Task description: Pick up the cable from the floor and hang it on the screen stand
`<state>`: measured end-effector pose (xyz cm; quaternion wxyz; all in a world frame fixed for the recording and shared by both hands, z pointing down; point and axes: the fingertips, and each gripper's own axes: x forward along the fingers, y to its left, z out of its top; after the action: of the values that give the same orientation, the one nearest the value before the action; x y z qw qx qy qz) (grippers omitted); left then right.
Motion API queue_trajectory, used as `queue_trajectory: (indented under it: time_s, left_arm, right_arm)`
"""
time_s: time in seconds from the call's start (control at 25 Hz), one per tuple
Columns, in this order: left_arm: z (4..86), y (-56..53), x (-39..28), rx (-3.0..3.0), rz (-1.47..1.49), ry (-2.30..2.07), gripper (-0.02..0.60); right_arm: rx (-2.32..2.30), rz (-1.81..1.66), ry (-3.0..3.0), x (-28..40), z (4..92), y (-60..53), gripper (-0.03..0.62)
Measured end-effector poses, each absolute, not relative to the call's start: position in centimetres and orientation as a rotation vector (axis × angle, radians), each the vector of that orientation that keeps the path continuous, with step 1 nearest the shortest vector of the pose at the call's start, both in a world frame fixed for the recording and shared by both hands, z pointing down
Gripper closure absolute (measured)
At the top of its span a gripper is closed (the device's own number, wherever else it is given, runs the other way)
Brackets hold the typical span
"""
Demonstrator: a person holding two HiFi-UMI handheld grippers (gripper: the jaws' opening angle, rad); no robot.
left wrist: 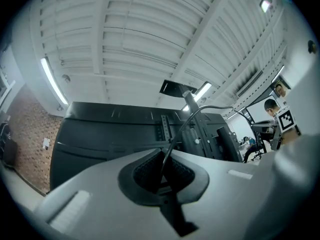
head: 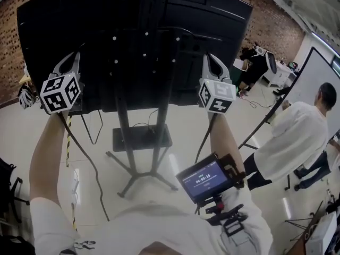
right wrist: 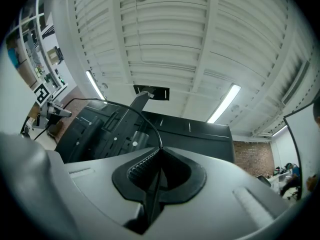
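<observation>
- The ribbed black pads (left wrist: 144, 170) of the left gripper (left wrist: 162, 156) are closed together on the cable (left wrist: 182, 126), a thin, round, black cord with a smooth sheath.
- The same kind of ribbed pads (right wrist: 141, 167) is seen on the right gripper (right wrist: 159, 151), whose jaws are likewise pinched shut on the cable (right wrist: 150, 126).
- Both pairs of pads are set in smooth, rounded, pale grey gripper bodies.
- Out of each pair of jaws the cable is led upward. It is then bent over in an arch toward the other gripper, so its long axis between the two runs crosswise, level with the upper part of the screen stand (head: 121, 110).
- Whether the arch touches the stand cannot be told.
- In the head view the left gripper (head: 68, 62) and the right gripper (head: 215, 62) are held to either side of the stand's upright.
- Below the left gripper the loose cable (head: 79, 145) is let hang down, left of the stand's splayed legs, toward the glossy pale floor (head: 180, 126).
- The stand is made of dark, straight metal tubes with bolt holes, and the flat black back of the screen (head: 133, 15) is carried on it.
</observation>
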<state>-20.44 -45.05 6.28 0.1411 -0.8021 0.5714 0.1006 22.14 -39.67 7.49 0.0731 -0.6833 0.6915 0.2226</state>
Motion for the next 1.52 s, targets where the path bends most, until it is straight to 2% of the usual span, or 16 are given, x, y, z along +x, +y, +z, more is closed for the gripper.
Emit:
queue_trajectory:
  time_s: [0.56,1.16,1.52]
  left_arm:
    - [3.0,-50.5,-19.3,-2.235,0.228,1.781,0.58]
    - [4.2,-53.5,-21.1,-2.132,0.066,1.967,0.58]
    - [4.9,-53.8,-20.8,-2.101,0.043,1.959,0.58]
  right_arm:
    - [-2.131,0.69,2.083,24.0,5.3,-46.8,0.566]
    - [-2.422,0.928,2.163,21.4,6.4,-50.9,0.567]
    - [-2.439,0.941,2.225,20.0,8.2,-51.6,0.566]
